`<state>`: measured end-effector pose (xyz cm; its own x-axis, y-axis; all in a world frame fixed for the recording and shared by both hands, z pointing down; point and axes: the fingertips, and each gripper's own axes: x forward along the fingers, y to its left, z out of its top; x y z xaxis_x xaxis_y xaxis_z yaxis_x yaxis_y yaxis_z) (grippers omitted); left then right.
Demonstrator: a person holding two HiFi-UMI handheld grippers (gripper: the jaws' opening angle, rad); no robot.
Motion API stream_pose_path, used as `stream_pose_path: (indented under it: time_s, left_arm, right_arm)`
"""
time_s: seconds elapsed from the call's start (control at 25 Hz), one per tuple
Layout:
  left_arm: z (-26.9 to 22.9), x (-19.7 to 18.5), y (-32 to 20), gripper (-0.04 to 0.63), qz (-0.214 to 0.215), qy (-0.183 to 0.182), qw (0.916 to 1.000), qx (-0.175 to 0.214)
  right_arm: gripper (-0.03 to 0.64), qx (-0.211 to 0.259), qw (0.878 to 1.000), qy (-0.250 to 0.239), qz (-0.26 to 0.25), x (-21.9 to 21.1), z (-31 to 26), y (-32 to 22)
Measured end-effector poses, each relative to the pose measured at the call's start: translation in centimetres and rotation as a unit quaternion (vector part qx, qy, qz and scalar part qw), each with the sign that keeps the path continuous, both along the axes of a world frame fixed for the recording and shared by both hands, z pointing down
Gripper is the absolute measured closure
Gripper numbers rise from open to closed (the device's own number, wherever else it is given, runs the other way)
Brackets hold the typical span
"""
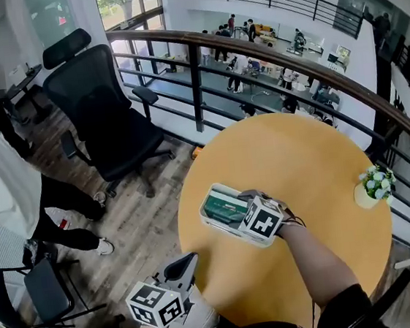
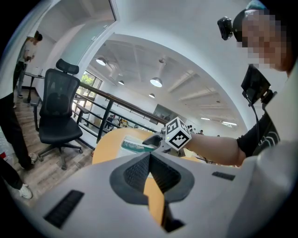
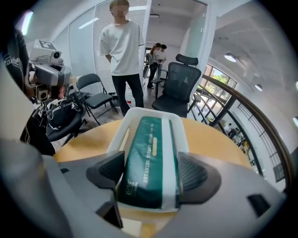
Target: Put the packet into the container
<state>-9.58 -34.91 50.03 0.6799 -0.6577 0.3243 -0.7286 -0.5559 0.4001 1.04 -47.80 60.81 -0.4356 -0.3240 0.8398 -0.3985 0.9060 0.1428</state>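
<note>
A green packet (image 1: 225, 207) lies in a white container (image 1: 210, 193) on the round wooden table (image 1: 317, 183). My right gripper (image 1: 245, 196) reaches over the container from the near side. In the right gripper view the packet (image 3: 151, 158) fills the gap of the right gripper (image 3: 152, 162), a pad against each long side, with the container's rim (image 3: 135, 114) around it. My left gripper (image 1: 189, 260) hovers low at the table's near left edge, shut and empty. In the left gripper view its tips (image 2: 149, 156) meet, with the container (image 2: 132, 145) and the right gripper's marker cube (image 2: 178, 134) beyond.
A small pot of white flowers (image 1: 374, 186) stands at the table's right edge. A curved railing (image 1: 251, 51) runs behind the table. A black office chair (image 1: 103, 112), a person in white (image 1: 1, 183) and a folding chair (image 1: 28, 290) are on the floor to the left.
</note>
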Motion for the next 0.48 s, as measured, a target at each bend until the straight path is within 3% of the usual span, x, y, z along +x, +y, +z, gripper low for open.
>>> stream_pose_path:
  time_s: [0.28, 0.48]
  left_arm:
    - [-0.6, -0.7, 0.4, 0.589, -0.006, 0.004, 1.0000, 0.006]
    - [-1.3, -0.4, 0.7, 0.589, 0.001, 0.008, 0.9998, 0.017]
  right_arm:
    - [0.255, 0.019, 0.999, -0.032, 0.032, 0.7, -2.4, -0.7]
    - [0.256, 0.039, 0.991, -0.113, 0.067, 0.6, -5.5, 0.5]
